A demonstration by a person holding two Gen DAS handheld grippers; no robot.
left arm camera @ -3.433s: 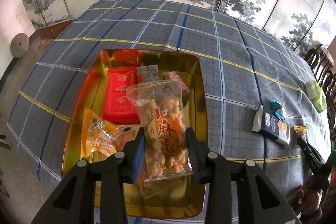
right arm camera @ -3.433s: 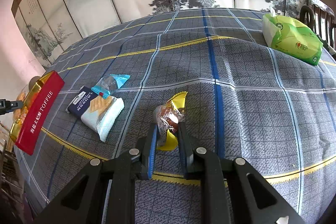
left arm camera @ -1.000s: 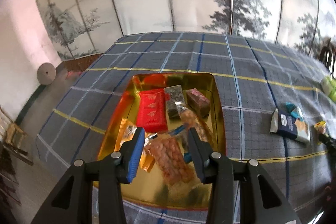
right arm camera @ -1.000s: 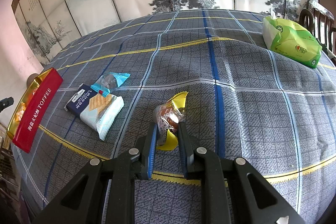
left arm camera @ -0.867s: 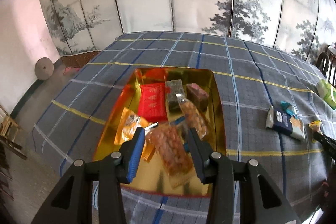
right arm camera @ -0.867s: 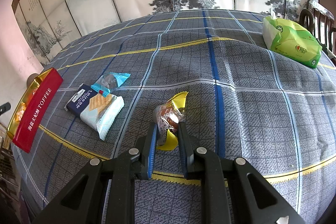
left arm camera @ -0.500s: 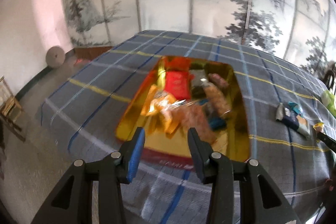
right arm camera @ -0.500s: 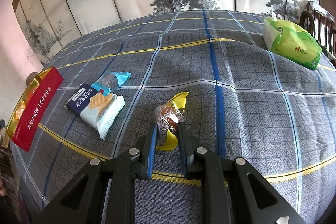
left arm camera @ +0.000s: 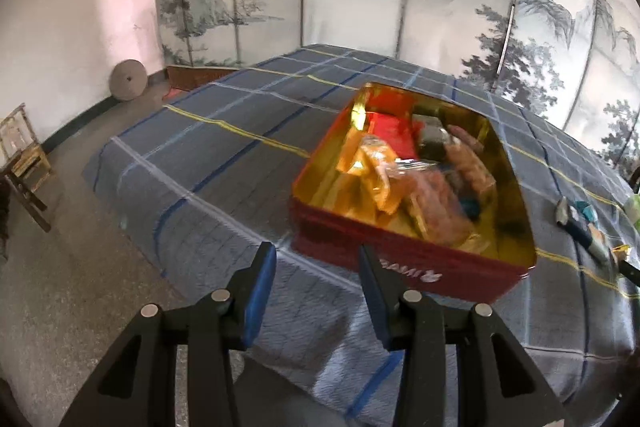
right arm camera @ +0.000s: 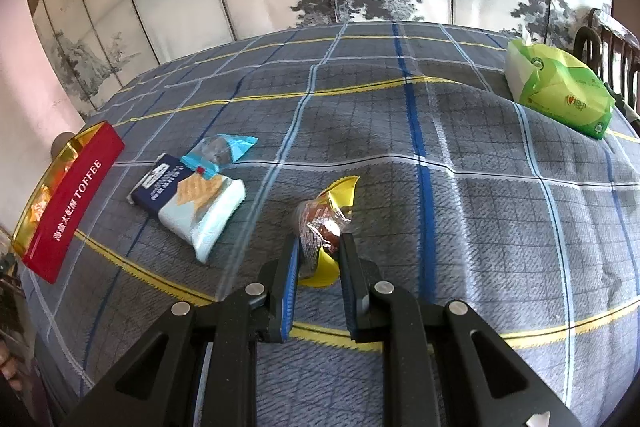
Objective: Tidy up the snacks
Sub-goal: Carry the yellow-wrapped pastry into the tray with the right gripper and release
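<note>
red toffee tin (left arm camera: pixel 404 267), gold inside, lid off, sits flat on the plaid cloth; white lettering on its long side. inside: a loose heap of snack packets (left arm camera: pixel 404 179), red, orange and clear wrappers overlapping, details blurred. navy-and-white biscuit pack (right arm camera: pixel 188 199) lies flat on the cloth near the tin. teal-ended candy (right arm camera: pixel 222 149) touches its far edge. small brown snack in clear and yellow wrapper (right arm camera: pixel 322 223) lies apart from both, pinched at its near end between blue pads.
</note>
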